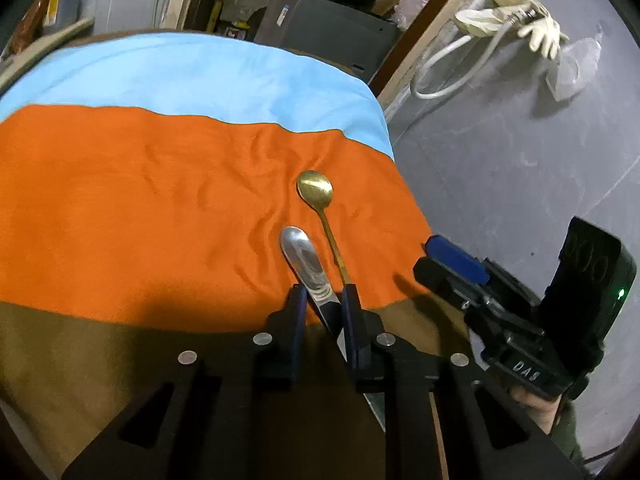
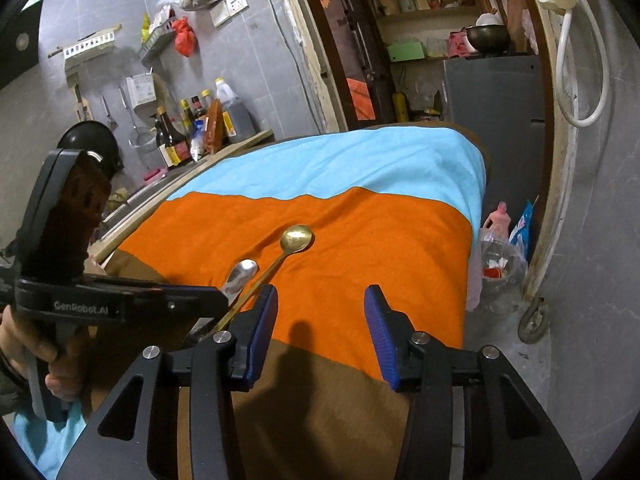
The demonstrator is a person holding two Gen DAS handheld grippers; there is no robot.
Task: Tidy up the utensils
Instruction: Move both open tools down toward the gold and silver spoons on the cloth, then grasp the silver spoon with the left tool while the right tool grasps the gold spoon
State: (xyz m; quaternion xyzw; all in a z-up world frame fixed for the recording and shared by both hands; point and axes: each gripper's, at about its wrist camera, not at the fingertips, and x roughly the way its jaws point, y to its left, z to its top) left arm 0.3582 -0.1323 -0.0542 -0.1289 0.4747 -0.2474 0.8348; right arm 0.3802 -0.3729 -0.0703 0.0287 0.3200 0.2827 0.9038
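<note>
A silver table knife lies on the orange band of the cloth, its rounded blade tip pointing away. My left gripper is shut on the knife near its handle. A gold spoon lies just right of the knife, bowl away, its thin handle running beside my right finger. In the right wrist view the knife and spoon lie left of centre. My right gripper is open and empty, held over the cloth's orange and brown bands; it also shows in the left wrist view.
The table is covered by a cloth with blue, orange and brown bands. Bottles stand on a counter at the left. A grey cabinet stands behind. Bags and a bottle sit on the floor right of the table.
</note>
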